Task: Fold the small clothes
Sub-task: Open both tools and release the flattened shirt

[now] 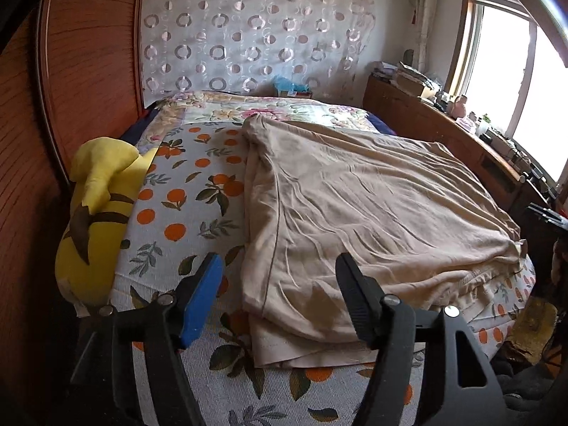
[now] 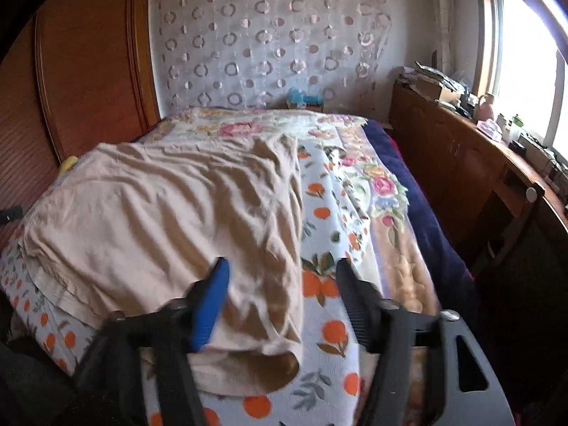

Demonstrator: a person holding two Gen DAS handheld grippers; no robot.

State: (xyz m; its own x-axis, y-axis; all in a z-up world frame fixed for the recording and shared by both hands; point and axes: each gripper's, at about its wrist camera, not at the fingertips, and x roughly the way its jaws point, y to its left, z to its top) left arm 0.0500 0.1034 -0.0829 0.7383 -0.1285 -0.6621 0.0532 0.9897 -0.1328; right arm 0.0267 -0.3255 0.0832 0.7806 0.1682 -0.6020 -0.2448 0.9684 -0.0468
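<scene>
Left wrist view, garment: a beige garment (image 1: 355, 206) lies spread on the bed (image 1: 184, 213), over an orange-print sheet; it looks already doubled, with layered edges at the near end.
Left wrist view, left gripper (image 1: 278, 298): jaws wide apart, holding nothing, hovering above the garment's near left corner, one finger over the sheet and the other over the cloth.
Left wrist view, surroundings: a yellow plush toy (image 1: 96, 213) lies along the bed's left edge, just beside the sheet and apart from the garment.
Right wrist view, garment: the same beige cloth (image 2: 159, 213) fills the left half of the bed (image 2: 330, 220); its near right corner curls over at the bottom.
Right wrist view, right gripper (image 2: 280, 298): jaws spread open and empty, straddling the garment's right edge near that curled corner. The picture is slightly blurred.
Step in hand, my reading: taking the two near corners for the next fold.
Doing it well: lower each gripper until one finger slides under every layer at the corner, then close; catching only the top layer would pull the stack apart.
Doing it well, continued: flatten the curled right corner first, lift both corners level, and carry them evenly toward the far edge so the seams line up.
Risk: pinching the sheet along with the cloth.
</scene>
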